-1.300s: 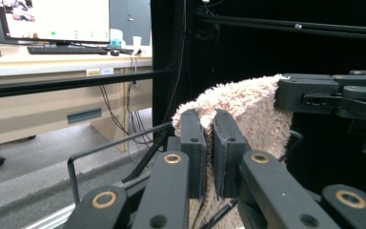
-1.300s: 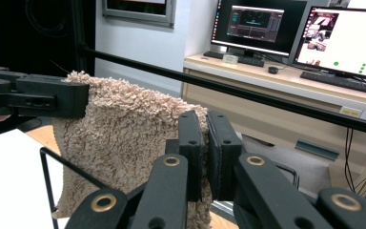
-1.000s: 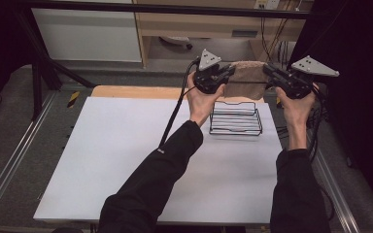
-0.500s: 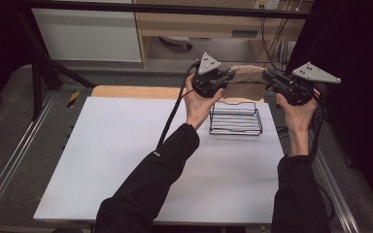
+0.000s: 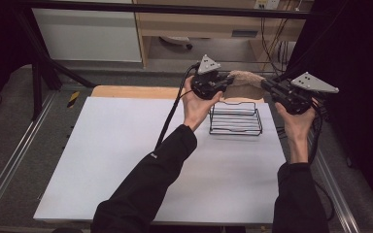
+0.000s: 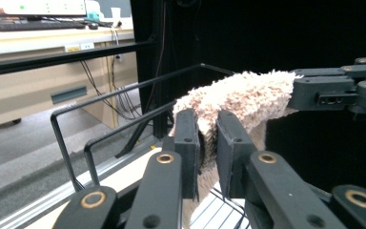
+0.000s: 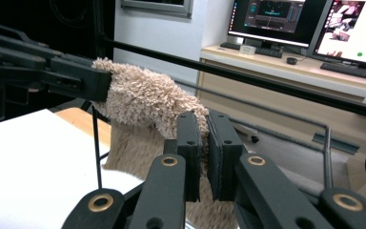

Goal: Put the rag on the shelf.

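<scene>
I hold both arms stretched forward with palms up, my left tongs [image 5: 223, 83] and right tongs [image 5: 267, 87] level and facing each other, each pinching one end of the fuzzy towel [image 5: 245, 83] stretched between them. My left jaws have just been opening a little, the towel between them. The towel hangs above the wire rack [image 5: 235, 119], hiding its far edge.

White desk [image 5: 126, 160]; lit monitors [image 7: 310, 24] and keyboard [image 7: 357, 70] on a wooden counter at two o'clock.
</scene>
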`<action>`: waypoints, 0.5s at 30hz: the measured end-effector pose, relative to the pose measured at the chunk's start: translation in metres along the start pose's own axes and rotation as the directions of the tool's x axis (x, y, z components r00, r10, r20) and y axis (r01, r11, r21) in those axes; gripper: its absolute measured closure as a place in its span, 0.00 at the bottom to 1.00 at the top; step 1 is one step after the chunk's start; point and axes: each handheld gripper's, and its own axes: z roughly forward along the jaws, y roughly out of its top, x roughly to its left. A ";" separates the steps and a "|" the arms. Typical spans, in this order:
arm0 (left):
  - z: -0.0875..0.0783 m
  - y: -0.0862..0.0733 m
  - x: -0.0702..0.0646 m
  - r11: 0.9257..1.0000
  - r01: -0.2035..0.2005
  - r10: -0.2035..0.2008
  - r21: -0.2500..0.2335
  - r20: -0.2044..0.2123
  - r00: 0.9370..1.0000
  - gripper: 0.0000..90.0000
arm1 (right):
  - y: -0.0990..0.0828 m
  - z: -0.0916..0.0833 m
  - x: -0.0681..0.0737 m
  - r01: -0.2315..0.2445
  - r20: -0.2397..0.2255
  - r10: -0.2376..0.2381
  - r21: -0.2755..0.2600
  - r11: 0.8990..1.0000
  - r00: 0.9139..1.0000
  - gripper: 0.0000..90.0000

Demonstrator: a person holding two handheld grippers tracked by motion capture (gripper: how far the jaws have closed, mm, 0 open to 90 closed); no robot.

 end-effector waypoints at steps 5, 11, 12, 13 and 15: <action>-0.003 0.002 -0.001 1.000 0.013 -0.013 0.027 0.002 1.000 0.84 | -0.008 0.000 0.000 -0.010 -0.008 0.010 0.003 1.000 1.000 0.94; -0.014 0.008 0.001 0.997 0.042 -0.041 0.058 -0.012 0.999 0.72 | -0.010 -0.001 0.001 0.000 -0.017 0.000 0.008 1.000 1.000 0.94; -0.016 0.011 0.001 0.998 0.038 -0.037 0.056 -0.019 0.999 0.72 | -0.010 -0.001 0.001 0.001 -0.019 -0.001 0.008 1.000 1.000 0.94; -0.018 0.014 0.001 0.998 0.035 -0.034 0.052 -0.028 0.999 0.72 | -0.011 -0.001 0.001 0.007 -0.019 -0.007 0.010 1.000 1.000 0.94; -0.020 0.021 0.001 0.998 0.040 -0.038 0.040 -0.033 0.999 0.72 | -0.012 -0.002 0.002 0.005 -0.021 -0.005 0.009 1.000 1.000 0.94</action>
